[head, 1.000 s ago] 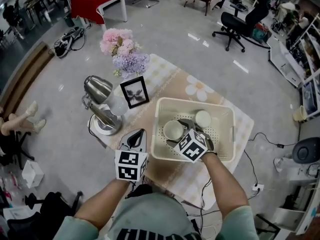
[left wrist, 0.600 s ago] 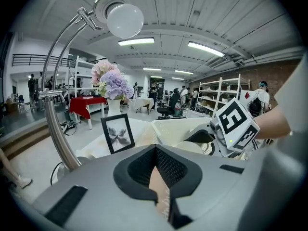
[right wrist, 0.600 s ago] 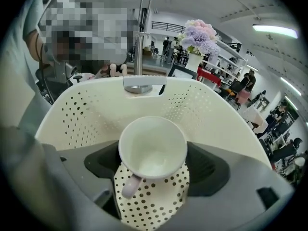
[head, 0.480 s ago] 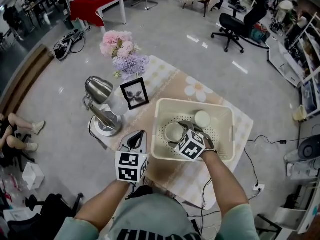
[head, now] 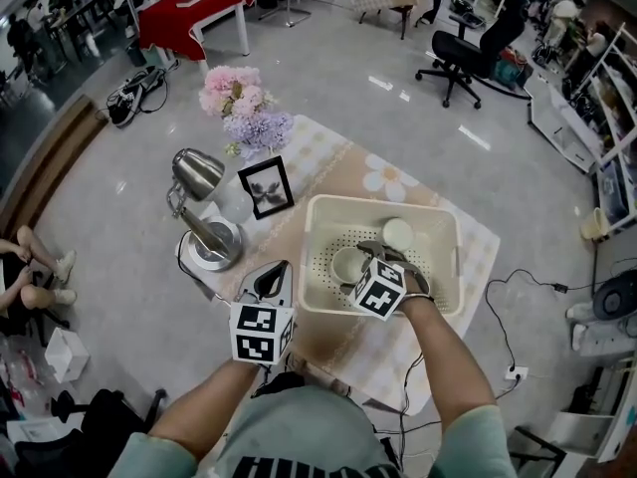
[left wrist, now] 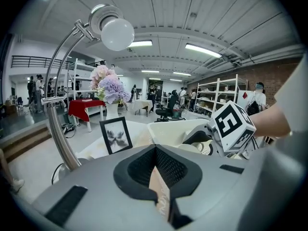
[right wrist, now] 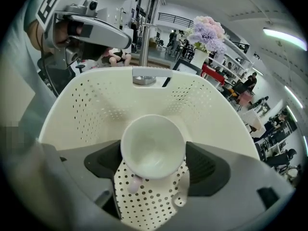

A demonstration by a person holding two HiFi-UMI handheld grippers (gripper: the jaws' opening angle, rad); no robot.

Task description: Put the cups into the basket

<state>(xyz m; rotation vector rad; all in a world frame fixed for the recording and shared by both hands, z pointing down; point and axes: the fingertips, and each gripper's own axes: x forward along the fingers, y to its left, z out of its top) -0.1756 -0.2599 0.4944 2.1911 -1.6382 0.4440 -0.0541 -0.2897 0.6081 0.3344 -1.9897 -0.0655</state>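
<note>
Over the last second almost nothing shifts. My right claw (right wrist: pixel 154 163) stays low inside the basket (right wrist: pixel 91 97), with its jaws against both sides of a white cup (right wrist: pixel 152 146) just above the perforated floor. I judge that only the release is left for this one. The head view adds a second cup (head: pixel 398 233) at the basket's far side. Only the left gripper view shows my left claw (left wrist: pixel 156 182) pinched together on nothing, outside the basket beside the lamp (left wrist: pixel 117 34).

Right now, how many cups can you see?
2. One white ceramic cup sits in the cream perforated plastic basket, between the right gripper's fingers; the other white cup is beside it, nearer the basket's far wall. The gripper might hide more.
</note>
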